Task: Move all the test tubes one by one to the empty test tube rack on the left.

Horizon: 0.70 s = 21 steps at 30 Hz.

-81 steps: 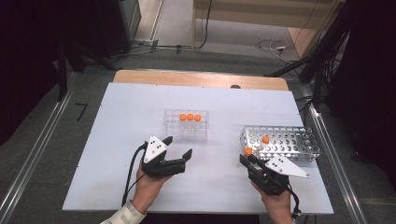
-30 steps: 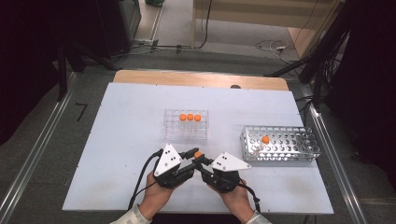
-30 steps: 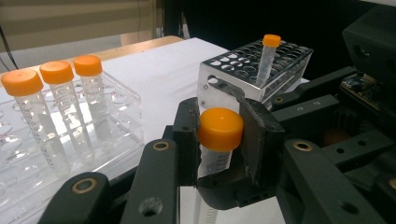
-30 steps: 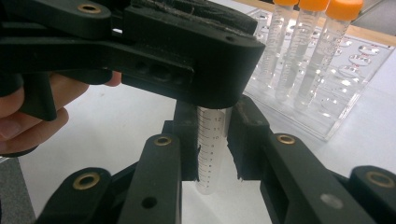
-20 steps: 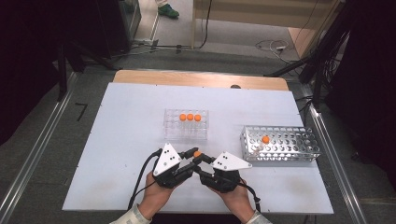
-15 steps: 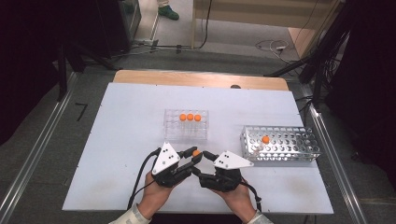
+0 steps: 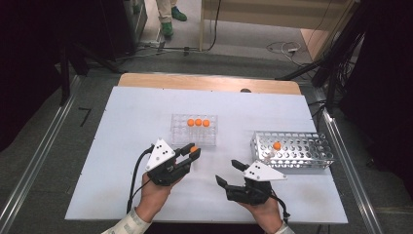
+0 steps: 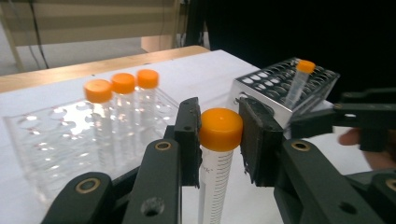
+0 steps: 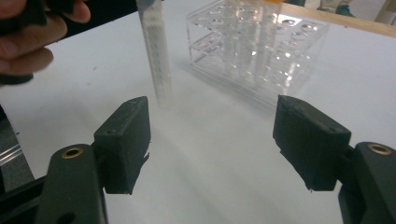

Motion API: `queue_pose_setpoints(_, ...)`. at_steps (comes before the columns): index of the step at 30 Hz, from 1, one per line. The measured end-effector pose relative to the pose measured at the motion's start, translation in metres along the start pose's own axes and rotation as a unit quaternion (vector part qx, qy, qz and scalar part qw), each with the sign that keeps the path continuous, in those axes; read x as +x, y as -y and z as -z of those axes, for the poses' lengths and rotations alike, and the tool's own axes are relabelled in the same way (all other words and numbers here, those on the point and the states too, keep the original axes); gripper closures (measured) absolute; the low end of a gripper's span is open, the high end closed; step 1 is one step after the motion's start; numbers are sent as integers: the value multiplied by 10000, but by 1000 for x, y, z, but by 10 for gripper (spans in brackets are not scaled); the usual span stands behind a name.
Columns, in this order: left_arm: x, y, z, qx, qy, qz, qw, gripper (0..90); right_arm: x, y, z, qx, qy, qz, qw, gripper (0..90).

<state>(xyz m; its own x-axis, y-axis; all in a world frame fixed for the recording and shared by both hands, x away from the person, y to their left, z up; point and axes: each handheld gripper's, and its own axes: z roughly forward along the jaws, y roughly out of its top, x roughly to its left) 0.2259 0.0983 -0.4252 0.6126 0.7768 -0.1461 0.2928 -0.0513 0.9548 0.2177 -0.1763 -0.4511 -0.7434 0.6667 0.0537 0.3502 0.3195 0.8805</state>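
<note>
Here, nearest the person, the right gripper point(image 7: 229, 171) hangs over the bare white table point(image 7: 122, 185) with its jaws spread wide and nothing between them; they have just been opening. A little further out, the left gripper point(image 7: 191, 152) pinches an orange-capped tube point(image 8: 219, 154) just under its cap, pads pressed to either side, the tube hanging upright above the tabletop. The tube's clear wall carries printed graduation lines; the small figures beside them are too fine to read. Just beyond the left gripper stands the clear plastic rack point(image 7: 194, 130), with three orange-capped tubes point(image 7: 198, 122) in a row along its far side. Off to the right, well apart from it, sits the metal rack point(image 7: 292, 151), holding one orange-capped tube point(image 7: 276, 146) tilted near its left end. No brand name or label is legible anywhere.
</note>
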Motion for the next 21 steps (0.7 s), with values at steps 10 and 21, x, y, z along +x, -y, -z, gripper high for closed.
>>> queue_pose_setpoints(10,23,-18,4,-75,-403,41,9992,702,-26,20,32,44,343,-273,9990,261)
queue_pose_setpoints(21,39,-29,-9,-22,-711,31,9975,703,-46,30,52,-15,617,-499,9968,262)
